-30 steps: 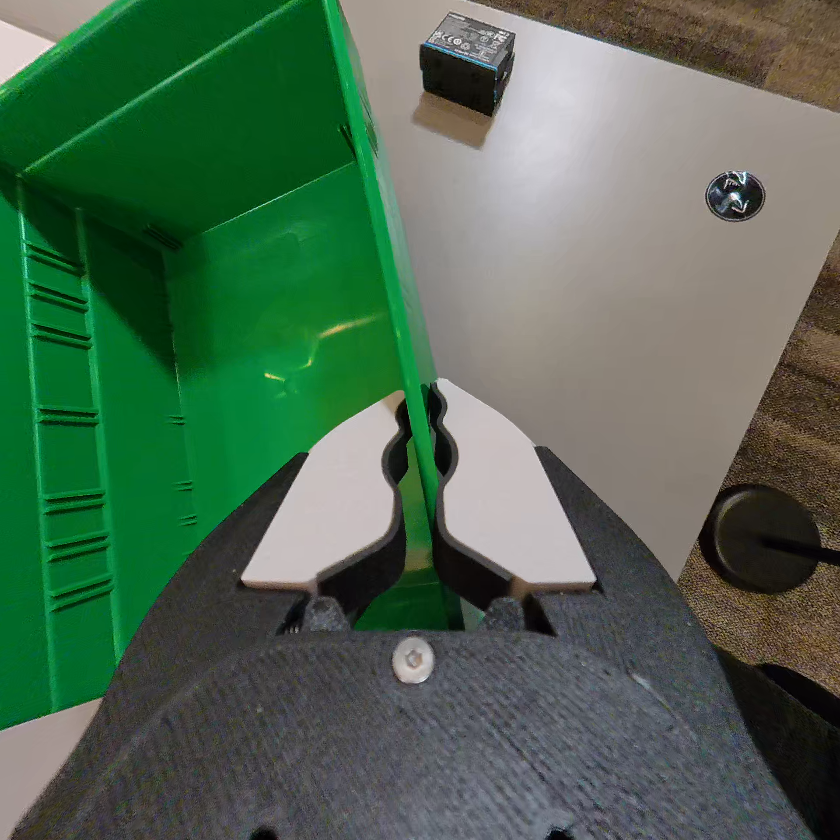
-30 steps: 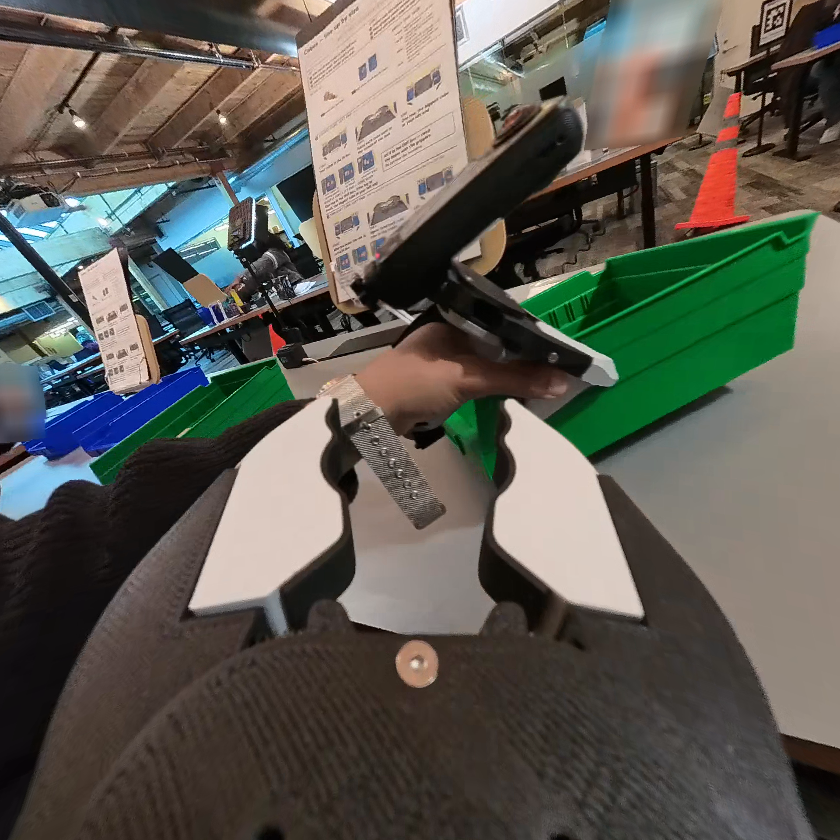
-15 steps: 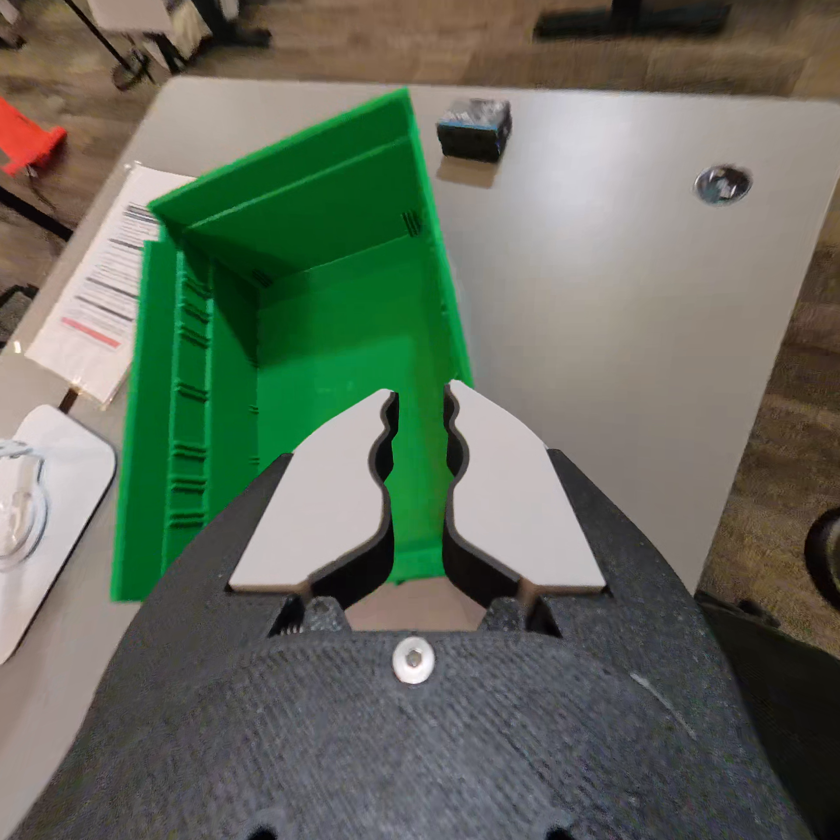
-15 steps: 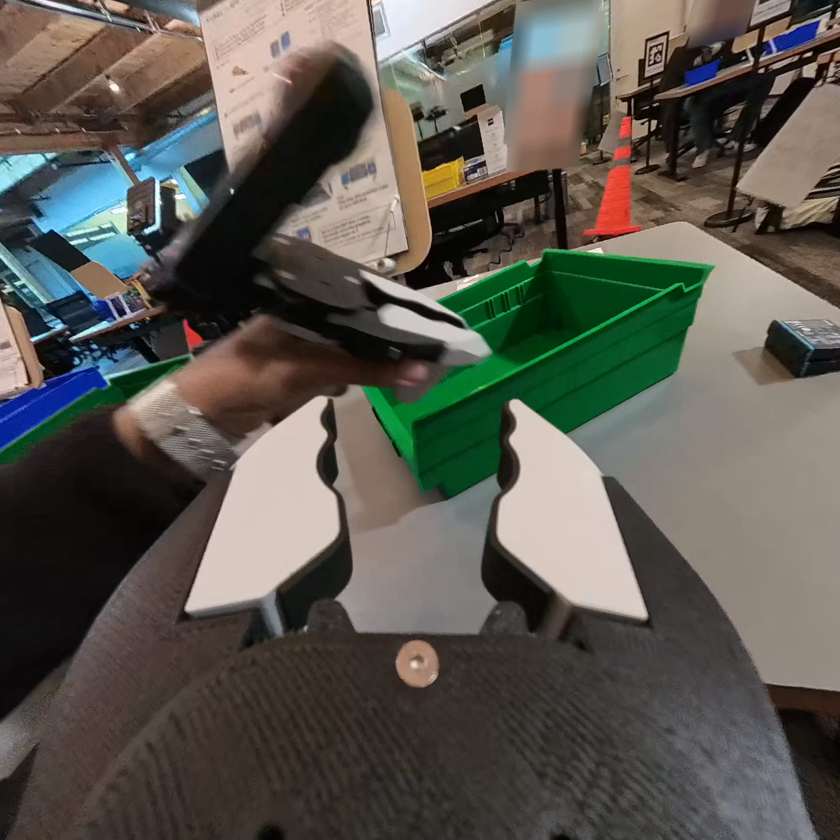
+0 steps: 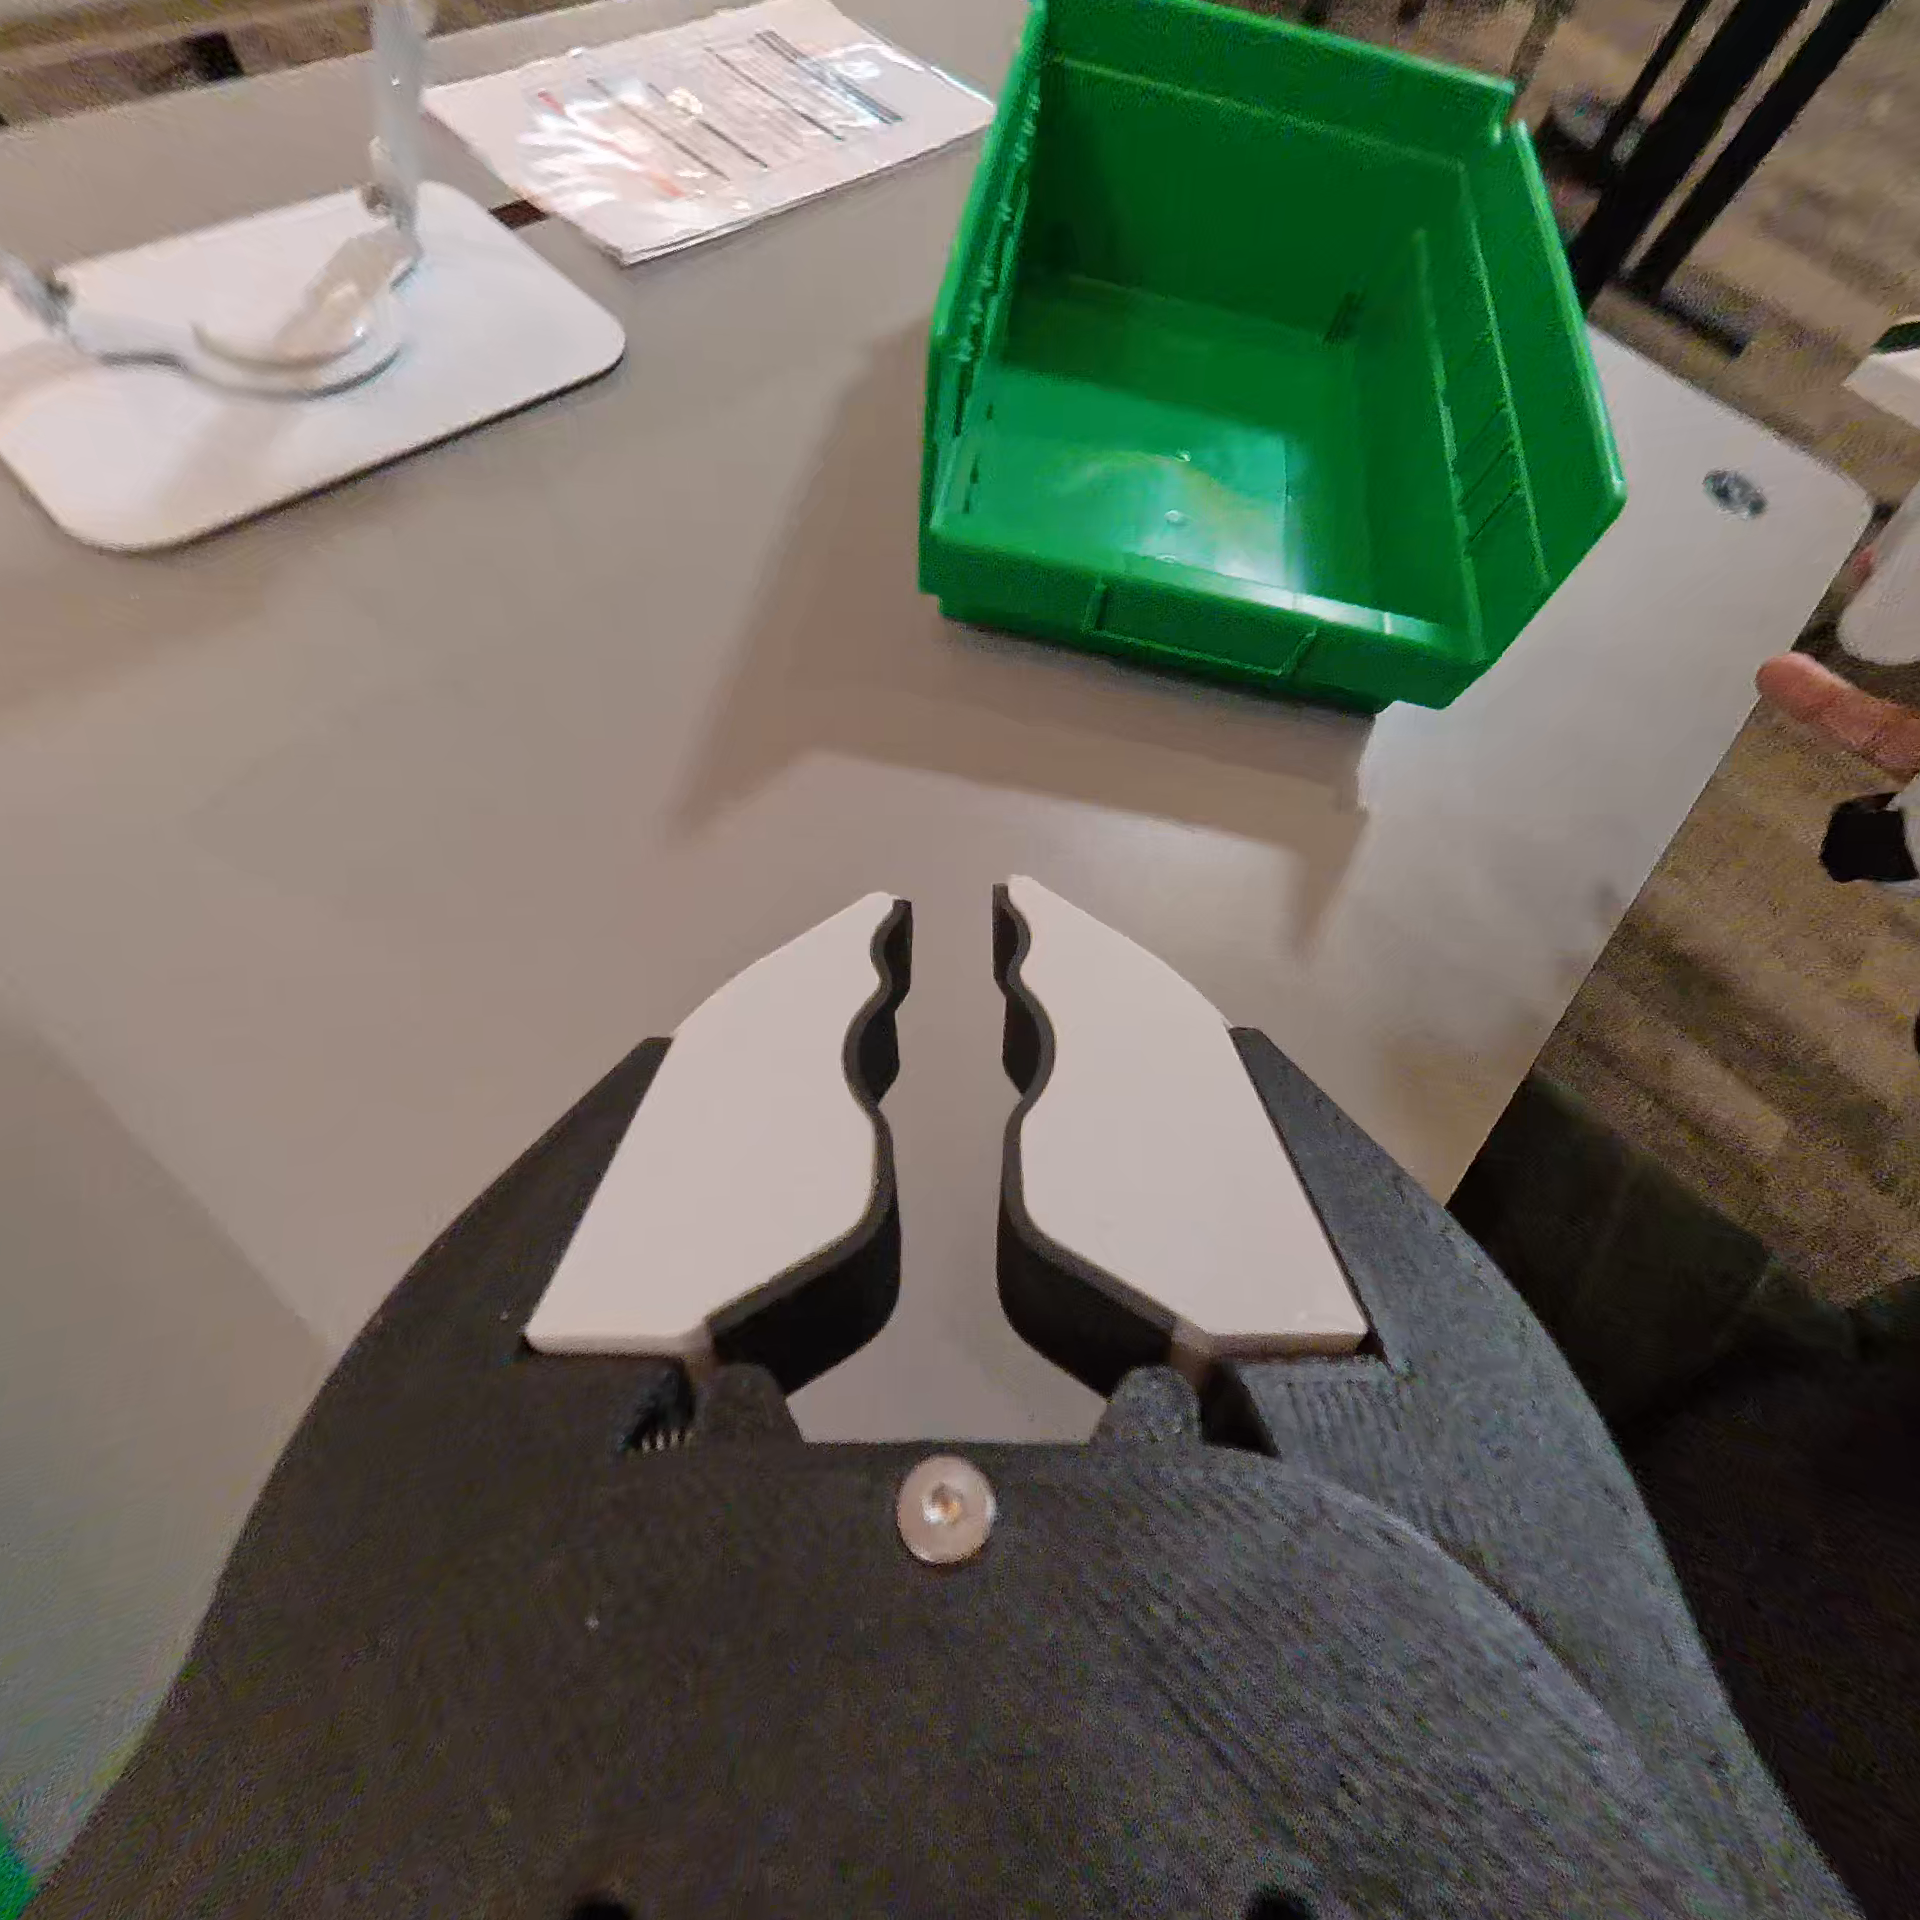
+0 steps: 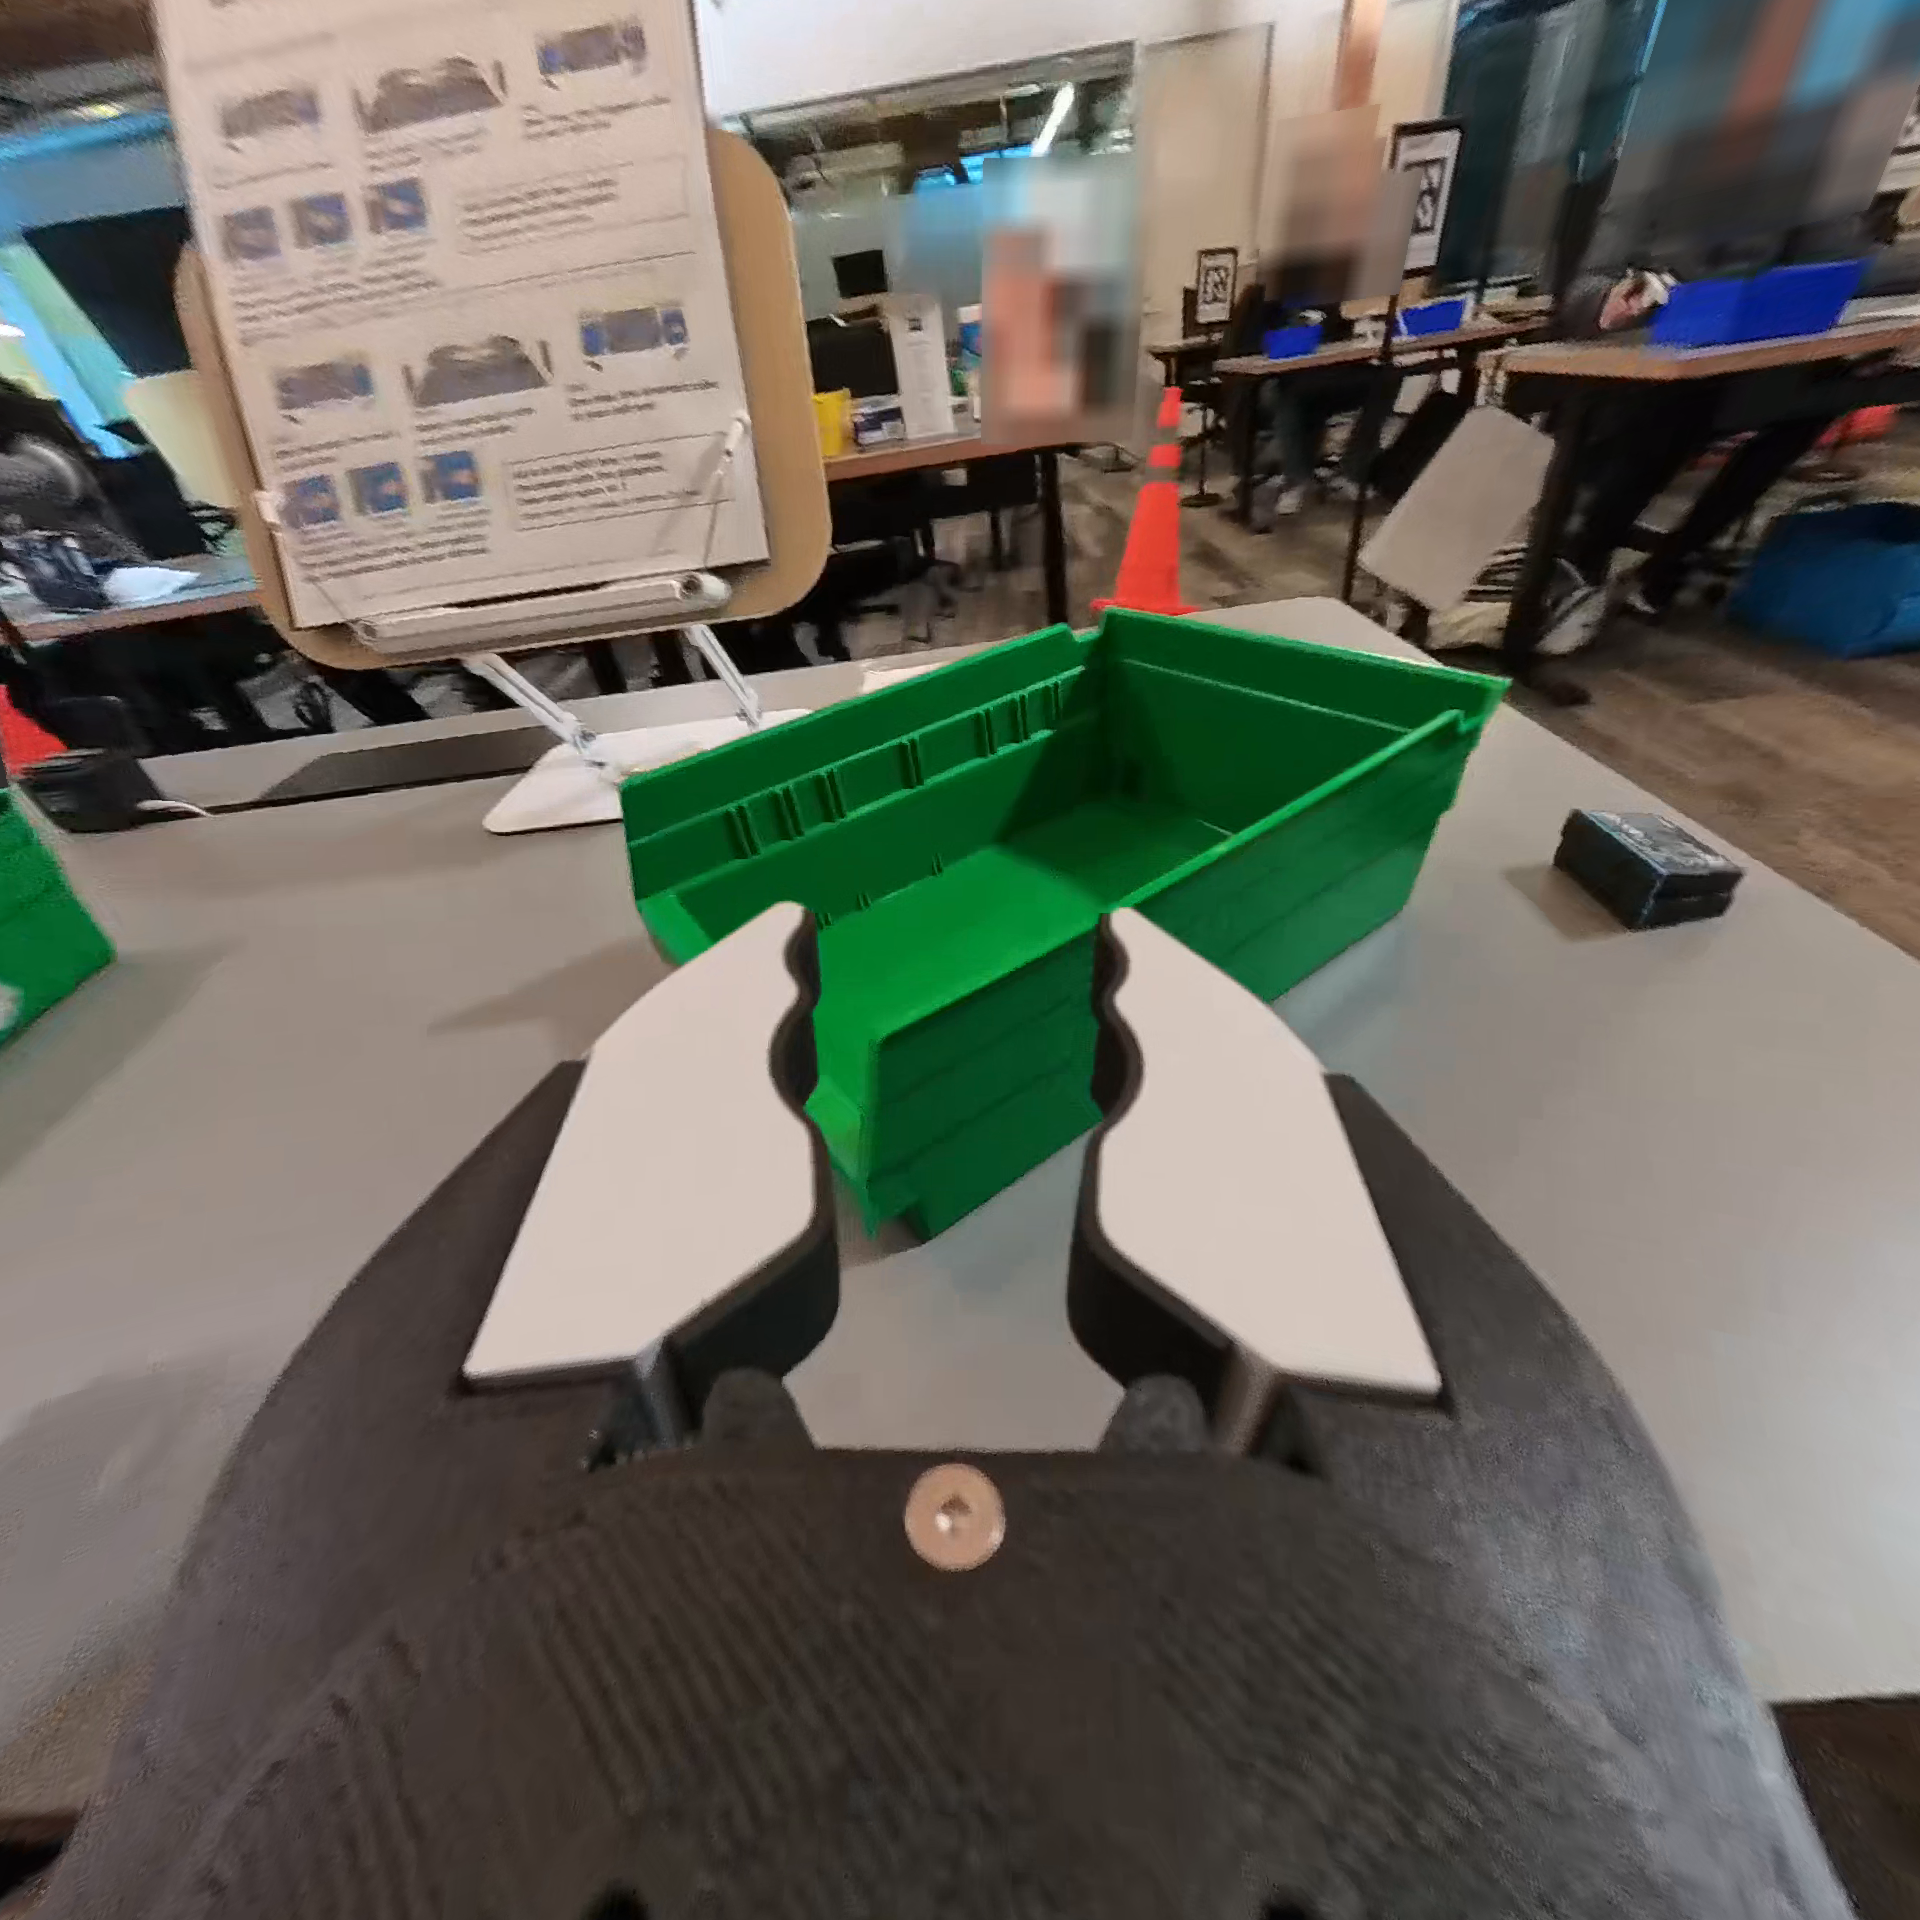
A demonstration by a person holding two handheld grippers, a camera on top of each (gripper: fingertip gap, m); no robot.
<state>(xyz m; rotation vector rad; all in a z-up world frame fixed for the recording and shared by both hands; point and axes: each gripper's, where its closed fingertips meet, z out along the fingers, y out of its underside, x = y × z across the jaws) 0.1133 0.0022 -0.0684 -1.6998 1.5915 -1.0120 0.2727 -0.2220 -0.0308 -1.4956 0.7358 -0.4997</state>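
Observation:
A green plastic bin [image 5: 1195, 613] stands empty on the grey table [image 5: 416, 779], ahead and to the right of my left gripper [image 5: 951, 914]. The left gripper is held above the table, well short of the bin, with a narrow gap between its jaws and nothing in them. In the right wrist view the same bin [image 6: 1299, 894] lies just beyond my right gripper [image 6: 956, 925], which is wide open and empty, its fingertips framing the bin's near corner without touching it.
A white stand base [image 5: 291, 343] and a bagged paper sheet [image 5: 717, 114] lie at the far left. A fingertip [image 5: 1839, 707] shows at the right table edge. A small black box [image 6: 1647, 868], an instruction board [image 6: 468, 343] and another green bin [image 6: 42, 914] are also on the table.
My left gripper has let go of the bin's wall and drawn back; the bin now rests on the table. The left gripper and hand have left the right wrist view.

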